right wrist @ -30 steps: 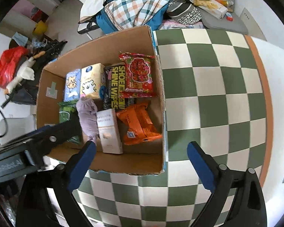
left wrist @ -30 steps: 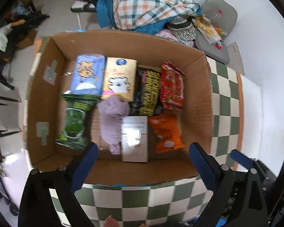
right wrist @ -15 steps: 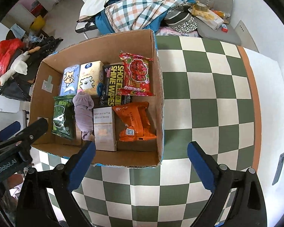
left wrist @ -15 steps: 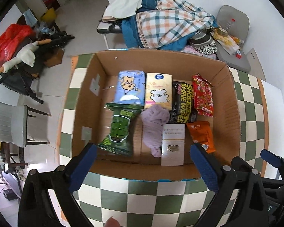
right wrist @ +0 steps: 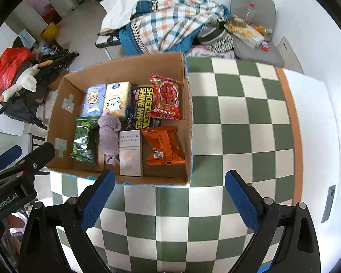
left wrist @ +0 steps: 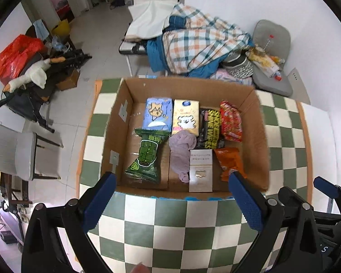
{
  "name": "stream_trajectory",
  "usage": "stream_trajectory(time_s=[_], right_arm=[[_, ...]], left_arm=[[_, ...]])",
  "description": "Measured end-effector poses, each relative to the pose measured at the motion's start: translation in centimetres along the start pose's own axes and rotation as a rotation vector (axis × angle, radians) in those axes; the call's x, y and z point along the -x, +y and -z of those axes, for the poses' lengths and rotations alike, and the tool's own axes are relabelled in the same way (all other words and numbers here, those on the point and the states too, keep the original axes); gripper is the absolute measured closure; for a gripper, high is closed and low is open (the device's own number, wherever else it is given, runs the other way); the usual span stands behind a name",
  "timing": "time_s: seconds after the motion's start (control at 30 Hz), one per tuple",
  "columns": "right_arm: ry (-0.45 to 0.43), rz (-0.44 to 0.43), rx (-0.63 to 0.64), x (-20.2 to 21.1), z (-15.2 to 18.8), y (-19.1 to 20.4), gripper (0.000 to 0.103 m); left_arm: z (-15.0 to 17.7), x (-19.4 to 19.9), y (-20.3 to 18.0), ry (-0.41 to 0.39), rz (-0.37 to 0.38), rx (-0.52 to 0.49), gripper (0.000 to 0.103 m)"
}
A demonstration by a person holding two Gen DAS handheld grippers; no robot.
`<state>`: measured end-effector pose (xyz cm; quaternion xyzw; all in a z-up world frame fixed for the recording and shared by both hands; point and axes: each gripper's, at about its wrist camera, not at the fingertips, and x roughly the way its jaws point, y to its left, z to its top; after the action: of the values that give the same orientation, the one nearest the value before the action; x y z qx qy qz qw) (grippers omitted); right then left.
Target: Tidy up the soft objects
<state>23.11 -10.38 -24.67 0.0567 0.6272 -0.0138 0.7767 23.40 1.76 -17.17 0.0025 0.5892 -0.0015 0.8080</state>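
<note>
An open cardboard box (left wrist: 118,122) (right wrist: 188,113) stands on the green and white checkered table (left wrist: 170,223) (right wrist: 250,113). In it lie a green wipes pack (left wrist: 146,157) (right wrist: 84,141), a lilac cloth (left wrist: 181,152) (right wrist: 109,134), a white carton (left wrist: 200,170) (right wrist: 130,152), an orange pack (left wrist: 229,161) (right wrist: 164,145), a blue tissue pack (left wrist: 157,113), a yellow tissue pack (left wrist: 186,116), a black shoe-wipes pack (left wrist: 210,129) and a red snack pack (left wrist: 230,122) (right wrist: 167,97). My left gripper (left wrist: 172,200) is open and empty, above the box's near wall. My right gripper (right wrist: 169,198) is open and empty, above the table just before the box.
Beyond the table stand a cot with a plaid blanket (left wrist: 193,43) (right wrist: 170,20), a grey chair with clutter (left wrist: 270,54) (right wrist: 252,25), a red bag (left wrist: 16,54) and a white chair (left wrist: 22,154). A phone (right wrist: 328,202) lies by the table's right edge.
Both grippers have pulled back and up from the box, so it looks smaller and farther. The box contents have not moved.
</note>
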Motion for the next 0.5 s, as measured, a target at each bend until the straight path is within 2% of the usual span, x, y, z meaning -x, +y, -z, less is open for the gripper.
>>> stream_trajectory(time_s=[0.27, 0.5], right_arm=[[-0.136, -0.036, 0.029, 10.3, 3.5, -0.3, 0.004], [-0.233, -0.024, 0.048, 17.3, 6.9, -0.5, 0.004]], left_arm=[[2.3, 9.0, 0.2, -0.103, 0.023, 0.006, 0.002], [5.0, 14.4, 0.9, -0.178, -0.021, 0.003, 0.002]])
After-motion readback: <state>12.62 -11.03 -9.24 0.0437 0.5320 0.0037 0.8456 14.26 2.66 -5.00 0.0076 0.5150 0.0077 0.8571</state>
